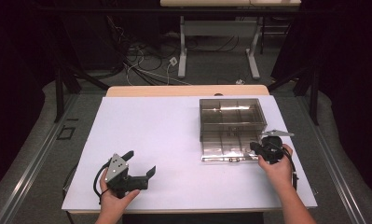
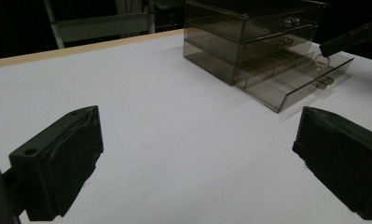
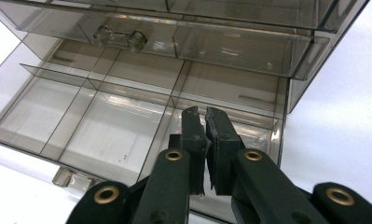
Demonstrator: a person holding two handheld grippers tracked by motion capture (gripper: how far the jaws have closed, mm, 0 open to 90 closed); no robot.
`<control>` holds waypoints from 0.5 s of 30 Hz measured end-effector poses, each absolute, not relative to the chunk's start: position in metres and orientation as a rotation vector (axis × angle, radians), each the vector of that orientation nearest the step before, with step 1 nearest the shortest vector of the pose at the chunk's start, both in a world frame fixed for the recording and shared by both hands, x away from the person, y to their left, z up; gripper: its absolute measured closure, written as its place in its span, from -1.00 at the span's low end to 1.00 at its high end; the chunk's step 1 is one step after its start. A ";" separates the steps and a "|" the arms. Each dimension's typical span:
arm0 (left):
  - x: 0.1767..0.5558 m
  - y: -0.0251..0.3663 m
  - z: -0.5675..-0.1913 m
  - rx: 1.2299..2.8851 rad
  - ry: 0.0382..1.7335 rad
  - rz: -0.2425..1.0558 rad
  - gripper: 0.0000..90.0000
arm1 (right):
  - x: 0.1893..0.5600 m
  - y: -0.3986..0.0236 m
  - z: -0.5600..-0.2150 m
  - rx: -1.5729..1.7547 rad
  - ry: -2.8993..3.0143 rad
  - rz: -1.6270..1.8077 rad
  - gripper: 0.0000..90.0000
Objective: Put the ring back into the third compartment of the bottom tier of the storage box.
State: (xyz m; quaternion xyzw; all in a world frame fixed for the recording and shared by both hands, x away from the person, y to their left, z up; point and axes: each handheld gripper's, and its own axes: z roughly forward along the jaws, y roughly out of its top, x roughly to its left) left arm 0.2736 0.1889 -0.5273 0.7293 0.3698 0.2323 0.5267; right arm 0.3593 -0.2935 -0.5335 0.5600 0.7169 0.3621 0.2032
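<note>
table: i see a white top (image 1: 174,140) with a wood strip along its far edge, and a second table stands beyond it on the floor.
organizer: a smoky clear plastic drawer box (image 1: 232,114) sits on the right half of the white top, toward the far side.
open drawer: the bottom drawer (image 1: 228,148) is pulled out toward me, and its dividers split it into compartments. i count 2 rows of them in the right gripper view (image 3: 104,121). a small clear handle (image 3: 65,177) sticks out of its front wall.
upper drawer: the drawer above it (image 3: 197,42) is pushed in, with its own clear handle (image 3: 120,38) showing at the front.
right gripper: my right gripper (image 1: 263,148) hangs at the right end of the open drawer. in its own view (image 3: 206,123) the jaws stand pressed almost together, closed, with only a thin slit between the pads. i cannot tell whether anything small is pinched there. the tips point down into the drawer's near right compartment.
left gripper: my left gripper (image 1: 139,163) rests low over the near left of the white top, well apart from the box. its jaws are spread wide with nothing between them, and in its own view (image 2: 193,154) i see bare tabletop in the gap.
seen from the left: in the left gripper view the box (image 2: 249,32) is at the upper right, with the right gripper's tip (image 2: 324,49) over the far end of the pulled-out drawer.
</note>
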 end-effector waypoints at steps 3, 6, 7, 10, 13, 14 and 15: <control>0.274 0.189 -0.527 1.743 0.884 0.555 -0.97 | 0.360 -0.295 -0.535 1.572 2.003 1.006 0.93; 0.274 0.189 -0.527 1.747 0.881 0.560 -0.97 | 0.360 -0.295 -0.535 1.580 2.001 1.007 0.93; 0.274 0.189 -0.527 1.746 0.882 0.557 -0.97 | 0.361 -0.295 -0.536 1.582 2.001 1.003 0.93; 0.274 0.189 -0.527 1.744 0.883 0.556 -0.97 | 0.361 -0.296 -0.537 1.586 2.005 0.999 0.93; 0.274 0.189 -0.527 1.745 0.882 0.557 -0.97 | 0.361 -0.296 -0.537 1.594 2.006 0.991 0.93; 0.274 0.189 -0.527 1.745 0.882 0.557 -0.97 | 0.362 -0.296 -0.537 1.594 2.007 0.992 0.92; 0.274 0.189 -0.527 1.746 0.882 0.556 -0.97 | 0.362 -0.296 -0.537 1.594 2.007 0.991 0.89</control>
